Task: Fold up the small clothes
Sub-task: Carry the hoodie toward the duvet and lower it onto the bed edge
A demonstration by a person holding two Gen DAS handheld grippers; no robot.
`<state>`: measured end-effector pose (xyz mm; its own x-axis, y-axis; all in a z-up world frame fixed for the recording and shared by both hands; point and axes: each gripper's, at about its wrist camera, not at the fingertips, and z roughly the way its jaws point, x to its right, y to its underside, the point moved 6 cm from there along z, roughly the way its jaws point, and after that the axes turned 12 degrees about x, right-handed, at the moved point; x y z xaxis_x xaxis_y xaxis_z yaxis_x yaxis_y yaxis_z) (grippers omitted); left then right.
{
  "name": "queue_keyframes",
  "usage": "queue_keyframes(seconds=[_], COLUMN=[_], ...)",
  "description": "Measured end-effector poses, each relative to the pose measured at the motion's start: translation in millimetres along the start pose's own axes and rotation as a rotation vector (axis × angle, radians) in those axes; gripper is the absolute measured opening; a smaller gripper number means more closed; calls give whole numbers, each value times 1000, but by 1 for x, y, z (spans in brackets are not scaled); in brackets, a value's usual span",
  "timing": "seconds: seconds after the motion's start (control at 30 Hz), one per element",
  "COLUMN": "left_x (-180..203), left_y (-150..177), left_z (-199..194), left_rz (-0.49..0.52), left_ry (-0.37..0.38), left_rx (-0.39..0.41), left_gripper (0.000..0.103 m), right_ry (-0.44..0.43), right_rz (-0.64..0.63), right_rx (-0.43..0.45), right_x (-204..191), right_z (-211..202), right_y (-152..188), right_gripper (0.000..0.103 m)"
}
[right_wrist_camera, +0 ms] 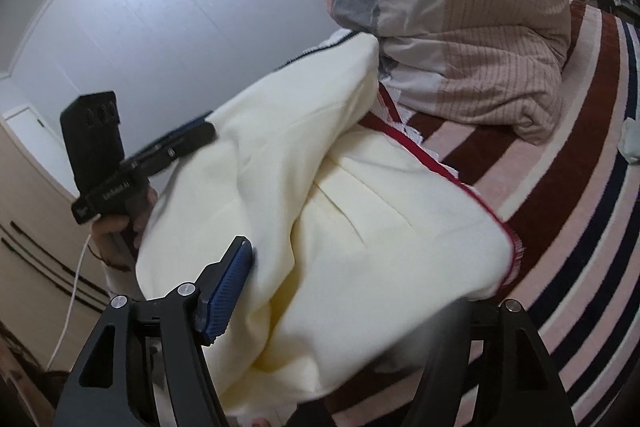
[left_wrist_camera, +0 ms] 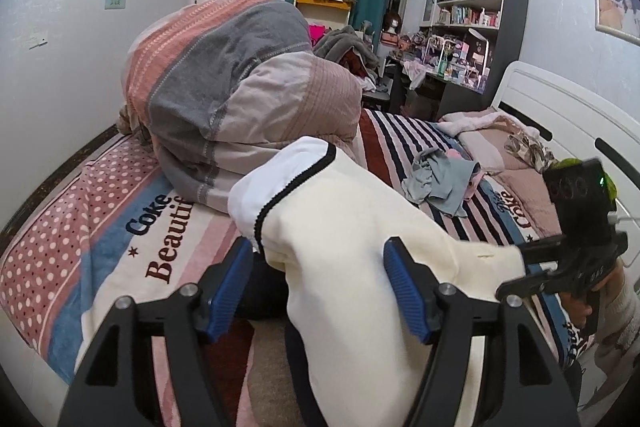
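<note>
A cream garment with a white collar edged in black [left_wrist_camera: 344, 227] hangs lifted over the striped bed blanket [left_wrist_camera: 160, 239]. My left gripper [left_wrist_camera: 316, 287] has its blue pads spread wide; the cloth lies between and over them, not pinched. My right gripper [left_wrist_camera: 516, 267] at the right is closed on the garment's far corner. In the right wrist view the cream garment [right_wrist_camera: 340, 207] with a red-trimmed edge covers my right gripper [right_wrist_camera: 340, 307]; only its left blue pad [right_wrist_camera: 226, 291] shows. The left gripper [right_wrist_camera: 188, 141] appears there at the left against the cloth.
A folded striped quilt [left_wrist_camera: 240, 87] is piled on the bed behind the garment. A crumpled grey-blue garment [left_wrist_camera: 444, 179] and pink bedding [left_wrist_camera: 488, 135] lie toward the white headboard [left_wrist_camera: 560, 107]. A cluttered desk and shelves [left_wrist_camera: 468, 27] stand beyond the bed.
</note>
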<state>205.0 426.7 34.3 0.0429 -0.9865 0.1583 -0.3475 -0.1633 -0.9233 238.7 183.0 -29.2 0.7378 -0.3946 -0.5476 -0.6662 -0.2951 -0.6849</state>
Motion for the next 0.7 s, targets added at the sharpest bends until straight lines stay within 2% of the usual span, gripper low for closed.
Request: queue_keyframes(seconds=[0.2,0.43,0.7], left_x=[6,17,33], left_y=[-2,-4,-1], left_z=[-11,-34,-73], left_rz=[-2,-4,9], left_ry=[0,-5,-57], left_rx=[29,77,130], left_gripper=[64,65,70], right_ry=[38,71,125], right_rz=[1,-12,-55], right_rx=[-34,-19,29], right_x=[4,-3,-10], right_z=[-9,-27,-44], right_y=[15,20,36], right_gripper=[65,65,65])
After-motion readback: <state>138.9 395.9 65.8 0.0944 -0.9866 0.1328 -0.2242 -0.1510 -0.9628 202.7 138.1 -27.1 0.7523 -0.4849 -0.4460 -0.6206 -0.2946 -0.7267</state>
